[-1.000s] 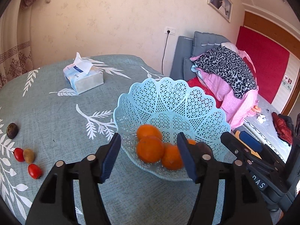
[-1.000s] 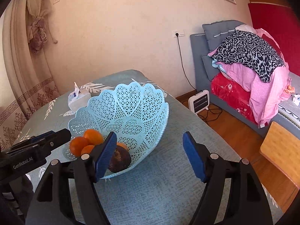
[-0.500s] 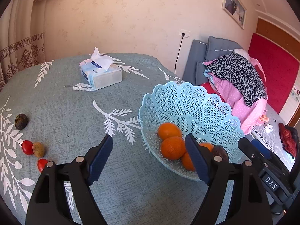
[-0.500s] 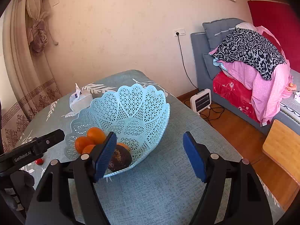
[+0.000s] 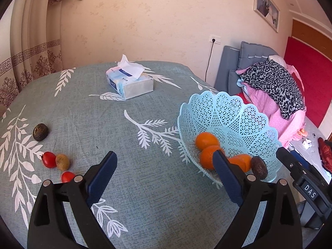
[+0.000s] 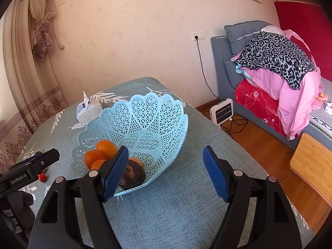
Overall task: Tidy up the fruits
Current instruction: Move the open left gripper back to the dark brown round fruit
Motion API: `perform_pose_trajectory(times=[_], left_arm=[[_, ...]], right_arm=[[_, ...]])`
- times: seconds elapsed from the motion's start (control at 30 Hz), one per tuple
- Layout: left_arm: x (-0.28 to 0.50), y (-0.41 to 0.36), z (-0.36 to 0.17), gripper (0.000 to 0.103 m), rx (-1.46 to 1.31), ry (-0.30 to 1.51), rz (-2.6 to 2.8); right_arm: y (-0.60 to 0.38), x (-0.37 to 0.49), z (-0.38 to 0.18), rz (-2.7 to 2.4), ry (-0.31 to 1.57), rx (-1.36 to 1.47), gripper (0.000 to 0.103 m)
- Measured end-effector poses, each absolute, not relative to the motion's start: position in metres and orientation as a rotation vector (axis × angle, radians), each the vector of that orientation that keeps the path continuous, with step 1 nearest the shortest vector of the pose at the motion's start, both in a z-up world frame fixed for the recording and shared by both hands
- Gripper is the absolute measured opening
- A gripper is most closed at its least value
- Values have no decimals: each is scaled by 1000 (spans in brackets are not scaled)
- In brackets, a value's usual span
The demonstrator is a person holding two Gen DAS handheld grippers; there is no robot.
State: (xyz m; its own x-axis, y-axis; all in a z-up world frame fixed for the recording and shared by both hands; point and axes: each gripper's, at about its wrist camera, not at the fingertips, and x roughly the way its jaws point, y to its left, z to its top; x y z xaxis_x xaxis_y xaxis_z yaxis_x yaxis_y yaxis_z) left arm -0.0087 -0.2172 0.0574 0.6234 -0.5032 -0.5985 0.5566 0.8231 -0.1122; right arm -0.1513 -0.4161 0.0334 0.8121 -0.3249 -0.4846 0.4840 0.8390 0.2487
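Observation:
A light blue lattice basket (image 5: 238, 112) (image 6: 145, 114) sits on the table with several oranges (image 5: 206, 140) (image 6: 106, 148) and a dark brown fruit (image 5: 259, 167) (image 6: 132, 174) inside. My left gripper (image 5: 164, 166) hangs over bare tablecloth left of the basket; its jaws are opening and hold nothing. On the cloth at left lie two red tomatoes (image 5: 49, 159), a small brown fruit (image 5: 62, 161) and a dark fruit (image 5: 40, 132). My right gripper (image 6: 165, 168) stands open and empty at the basket's near right rim.
A tissue box (image 5: 129, 83) (image 6: 88, 112) stands at the far side of the table. Right of the table are the wooden floor, a small white heater (image 6: 222, 112), a wooden board (image 6: 311, 166) and a bed piled with clothes (image 6: 280, 66). The table's edge (image 6: 238, 145) runs close to the basket.
My left gripper has swung left, away from the basket and off the oranges, and its jaws have spread wider. The right gripper has stayed put.

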Motion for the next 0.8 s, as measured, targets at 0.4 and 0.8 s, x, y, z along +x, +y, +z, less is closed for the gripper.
perform_pose_trajectory(times=[0.4, 0.8], left_arm=[[14, -171, 54, 92, 46, 675, -487], [60, -105, 52, 92, 44, 695, -264]], right_arm=[[-417, -154, 34, -445, 445, 372, 76], [-417, -156, 33, -448, 449, 367, 76]])
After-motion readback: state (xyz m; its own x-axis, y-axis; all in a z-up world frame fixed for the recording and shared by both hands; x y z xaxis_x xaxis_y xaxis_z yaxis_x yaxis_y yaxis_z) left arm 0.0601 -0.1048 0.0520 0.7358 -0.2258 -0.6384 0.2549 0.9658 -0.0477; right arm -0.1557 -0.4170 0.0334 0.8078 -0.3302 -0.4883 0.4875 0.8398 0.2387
